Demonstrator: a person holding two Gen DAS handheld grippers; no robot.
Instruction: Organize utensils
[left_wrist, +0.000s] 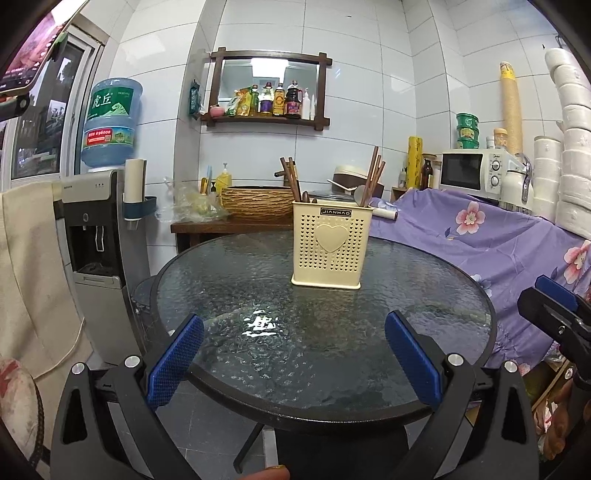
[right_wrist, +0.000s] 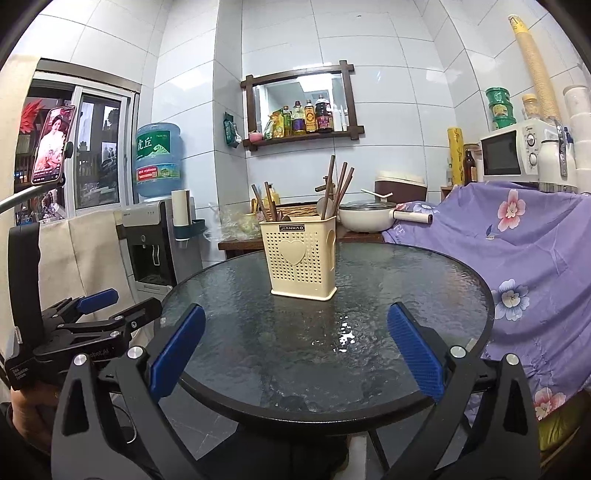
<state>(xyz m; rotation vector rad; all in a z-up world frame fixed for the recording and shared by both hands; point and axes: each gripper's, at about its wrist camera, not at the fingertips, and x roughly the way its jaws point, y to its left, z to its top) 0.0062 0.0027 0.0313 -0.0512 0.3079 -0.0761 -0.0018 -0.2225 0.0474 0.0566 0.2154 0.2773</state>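
Presently, item: cream perforated utensil holder (left_wrist: 327, 248), upright at the far middle of the round glass counter (left_wrist: 229, 295); wooden chopsticks (left_wrist: 373, 173) and a spoon (left_wrist: 360, 195) are already stood in it, with no loose utensil seen on the glass; the task is judged at or near its end, or paused between picks. Left gripper (left_wrist: 293, 360): jaws spread wide, nothing held; right gripper (right_wrist: 295, 356): likewise wide and empty. Both are held at the near rim, the holder well apart and ahead, roughly centred between each pair of jaws; any next move is judged to call for a forward reach.
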